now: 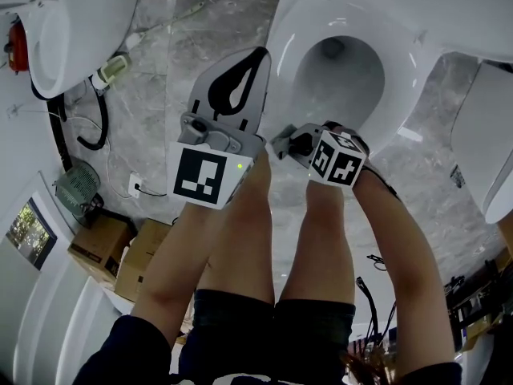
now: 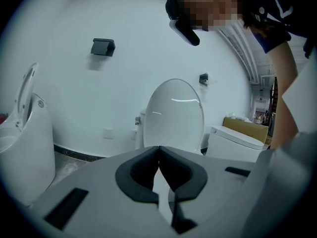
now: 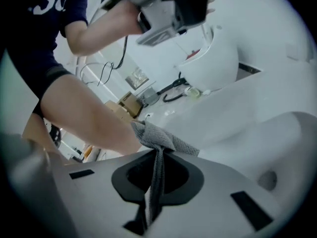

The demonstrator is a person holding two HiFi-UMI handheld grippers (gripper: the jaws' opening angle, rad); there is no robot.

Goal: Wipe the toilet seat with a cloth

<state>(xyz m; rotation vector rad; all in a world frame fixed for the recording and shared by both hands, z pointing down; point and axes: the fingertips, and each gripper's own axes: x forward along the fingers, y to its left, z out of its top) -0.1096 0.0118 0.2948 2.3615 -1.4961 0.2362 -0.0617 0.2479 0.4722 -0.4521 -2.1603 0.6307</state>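
Note:
In the head view the white toilet seat (image 1: pixel 403 45) rings an open bowl (image 1: pixel 337 74) at the upper right. My right gripper (image 1: pixel 288 141) hovers just off the seat's near left edge, its marker cube (image 1: pixel 337 159) behind it. The right gripper view shows that gripper (image 3: pixel 159 151) shut on a grey cloth (image 3: pixel 157 135), which bunches out past the jaw tips beside a bare leg. My left gripper (image 1: pixel 239 83) is to the left of the bowl, over the floor. In its own view the left gripper (image 2: pixel 158 148) is shut, tips touching, nothing held.
Another toilet (image 1: pixel 48 30) stands at the upper left and a third fixture (image 1: pixel 490 147) at the right edge. Cables (image 1: pixel 90 127), a small fan (image 1: pixel 76 188) and cardboard boxes (image 1: pixel 120 251) lie on the marble floor at left. The left gripper view faces a lidded toilet (image 2: pixel 174 114) by a wall.

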